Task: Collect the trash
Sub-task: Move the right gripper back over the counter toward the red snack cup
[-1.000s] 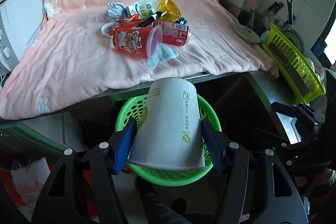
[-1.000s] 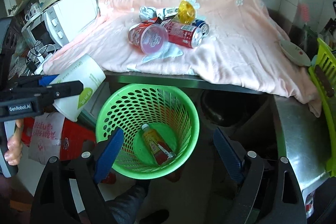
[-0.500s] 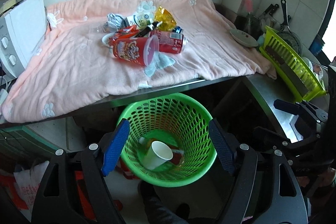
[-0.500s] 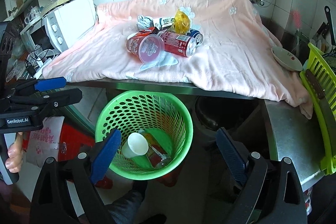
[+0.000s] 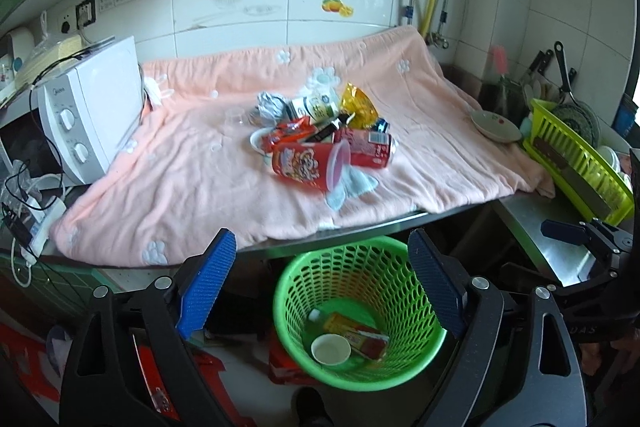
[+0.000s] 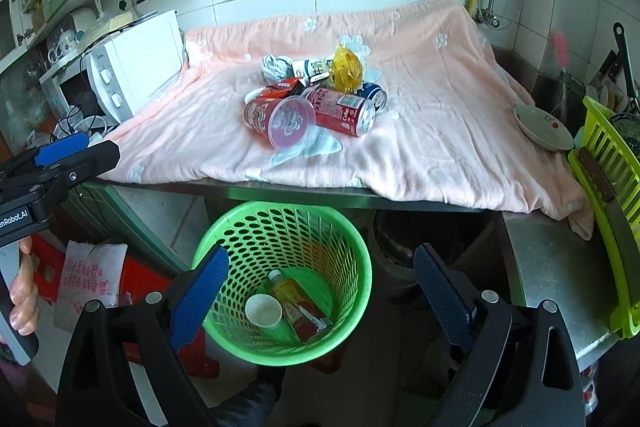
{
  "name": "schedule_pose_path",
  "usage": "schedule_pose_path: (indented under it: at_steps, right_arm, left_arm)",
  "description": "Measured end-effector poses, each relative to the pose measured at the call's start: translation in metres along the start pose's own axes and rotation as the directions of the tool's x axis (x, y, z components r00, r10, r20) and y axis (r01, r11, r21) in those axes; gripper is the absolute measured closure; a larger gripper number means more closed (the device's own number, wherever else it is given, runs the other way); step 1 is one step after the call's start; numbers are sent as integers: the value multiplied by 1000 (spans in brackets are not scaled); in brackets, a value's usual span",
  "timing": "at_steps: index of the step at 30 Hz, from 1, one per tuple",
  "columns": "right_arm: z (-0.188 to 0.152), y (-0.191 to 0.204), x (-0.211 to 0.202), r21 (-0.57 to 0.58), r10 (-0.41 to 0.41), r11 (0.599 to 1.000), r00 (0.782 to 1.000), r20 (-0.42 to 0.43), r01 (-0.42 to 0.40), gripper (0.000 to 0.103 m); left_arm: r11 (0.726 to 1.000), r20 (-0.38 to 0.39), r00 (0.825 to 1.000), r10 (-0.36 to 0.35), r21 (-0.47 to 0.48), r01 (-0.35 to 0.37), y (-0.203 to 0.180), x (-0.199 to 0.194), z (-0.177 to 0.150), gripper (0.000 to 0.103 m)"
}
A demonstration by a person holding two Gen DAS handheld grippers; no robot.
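Note:
A green mesh basket (image 5: 296, 279) (image 6: 352, 247) stands on the floor below the counter edge. In it lie a white paper cup (image 5: 330, 348) (image 6: 263, 310) and a small bottle (image 6: 294, 301). A pile of trash lies on the pink cloth (image 5: 192, 163): a red plastic cup (image 5: 308, 165) (image 6: 276, 121), a red can (image 5: 366, 147) (image 6: 344, 107), a yellow wrapper (image 5: 360, 105), a crumpled foil ball (image 5: 270, 105). My left gripper (image 5: 320, 287) is open and empty above the basket. My right gripper (image 6: 320, 291) is open and empty over the basket.
A white microwave (image 5: 80, 115) stands at the left of the counter. A shallow dish (image 5: 496, 125) and a yellow-green dish rack (image 5: 576, 155) are at the right. Red items and a plastic bag (image 6: 88, 275) lie on the floor left of the basket.
My left gripper opened and dropped the white paper cup into the basket, then rose and drew back. The right gripper also lifted a little.

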State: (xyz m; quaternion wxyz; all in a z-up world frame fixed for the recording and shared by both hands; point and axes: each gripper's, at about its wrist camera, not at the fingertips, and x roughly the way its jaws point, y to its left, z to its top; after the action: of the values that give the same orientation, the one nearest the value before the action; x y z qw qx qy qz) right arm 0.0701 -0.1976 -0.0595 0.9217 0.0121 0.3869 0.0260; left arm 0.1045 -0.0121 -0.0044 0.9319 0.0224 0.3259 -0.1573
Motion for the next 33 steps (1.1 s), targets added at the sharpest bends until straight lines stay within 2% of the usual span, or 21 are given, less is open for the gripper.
schedule_pose_path:
  at_steps: [4,17,33]
  right_arm:
    - [7,2,-2,6,-1,1000,1000,20,1,12]
    - [31,1,-5,11,-5,1000,998,70,5,11]
    - [56,9,9,0,-5,1000,997,80,5,11]
  left_arm:
    - [1000,25,999,27,-8,-27,3,-5,5,10]
    - [995,77,992,100,-23,-98,11,-3,17,6]
    - [992,89,988,123,-45,-119,27,14,37,6]
